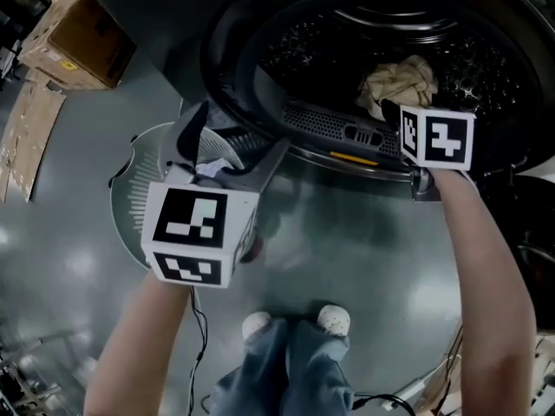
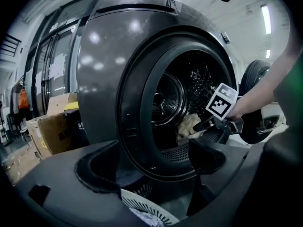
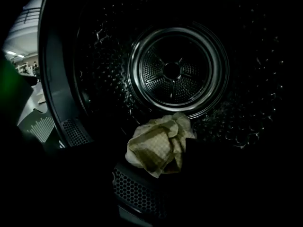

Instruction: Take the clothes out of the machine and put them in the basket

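Note:
The machine's round drum opening (image 1: 260, 102) gapes at the top of the head view. One crumpled beige cloth (image 1: 399, 83) lies at the drum's front lip. My right gripper (image 1: 392, 115) reaches into the opening just short of that cloth (image 3: 161, 143); its jaws show only as dark shapes standing apart, with nothing between them. Lower left, my left gripper (image 1: 227, 150) hangs over the white slatted basket (image 1: 130, 193), jaws wide and empty. Its own view shows the left gripper (image 2: 156, 174) above the basket rim (image 2: 156, 212), with pale clothes inside.
A cardboard box (image 1: 78, 33) and flattened cardboard (image 1: 30, 137) lie at the far left on the grey floor. The person's shoes (image 1: 295, 323) stand below the machine. The perforated lint grille (image 1: 338, 128) lines the drum's lower lip. The machine's open door (image 2: 255, 103) stands to the right.

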{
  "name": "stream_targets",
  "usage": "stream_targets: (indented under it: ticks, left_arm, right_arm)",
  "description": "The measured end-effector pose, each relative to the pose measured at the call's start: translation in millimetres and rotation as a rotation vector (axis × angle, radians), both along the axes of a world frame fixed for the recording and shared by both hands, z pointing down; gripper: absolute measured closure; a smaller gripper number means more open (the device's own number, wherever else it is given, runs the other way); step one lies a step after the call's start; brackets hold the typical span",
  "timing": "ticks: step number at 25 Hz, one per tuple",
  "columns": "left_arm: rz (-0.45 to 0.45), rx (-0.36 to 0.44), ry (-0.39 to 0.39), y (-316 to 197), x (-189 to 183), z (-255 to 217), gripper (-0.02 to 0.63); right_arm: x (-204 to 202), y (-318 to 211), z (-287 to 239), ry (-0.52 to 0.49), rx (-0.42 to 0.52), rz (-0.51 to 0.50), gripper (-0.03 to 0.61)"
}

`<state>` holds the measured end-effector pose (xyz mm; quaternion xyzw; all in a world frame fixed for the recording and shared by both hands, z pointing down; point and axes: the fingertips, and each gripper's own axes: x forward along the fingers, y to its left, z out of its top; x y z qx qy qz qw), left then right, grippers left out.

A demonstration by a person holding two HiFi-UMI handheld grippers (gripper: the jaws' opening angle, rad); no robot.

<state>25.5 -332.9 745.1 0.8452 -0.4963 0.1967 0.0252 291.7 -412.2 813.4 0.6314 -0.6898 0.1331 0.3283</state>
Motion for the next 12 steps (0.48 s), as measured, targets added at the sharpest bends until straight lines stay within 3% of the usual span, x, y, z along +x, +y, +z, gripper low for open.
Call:
stream_targets:
  ticks: [4, 7, 10, 11, 12]
  left_arm:
    - [0.004, 0.01, 0.001, -6.6, -1.6, 7.2, 0.156]
    - [-0.006, 0.033, 0.002, -13.1, -2.7, 9.1, 0.159]
    - [-0.016, 0.063, 0.001, -12.4, -1.6, 10.9, 0.163]
    - [-0.015, 0.068, -0.005, -12.7, -1.3, 10.9, 0.163]
    - [-0.013, 0.069, -0.009, -13.2, -1.4, 10.4, 0.163]
  right_arm:
    - [7.8, -15.4, 23.3, 0.054, -0.106, 0.032, 0.094]
    - [18.2, -24.9, 42.0, 0.108, -0.158, 0.055, 0.091]
    - [2.7, -37.8, 60.3, 0.053, -0.174, 0.0, 0.094]
    - [6.2, -38.1, 61.3, 0.106, -0.191, -0.001, 0.127]
    - [18.5, -34.7, 59.1, 0.215, -0.214, 0.014, 0.28]
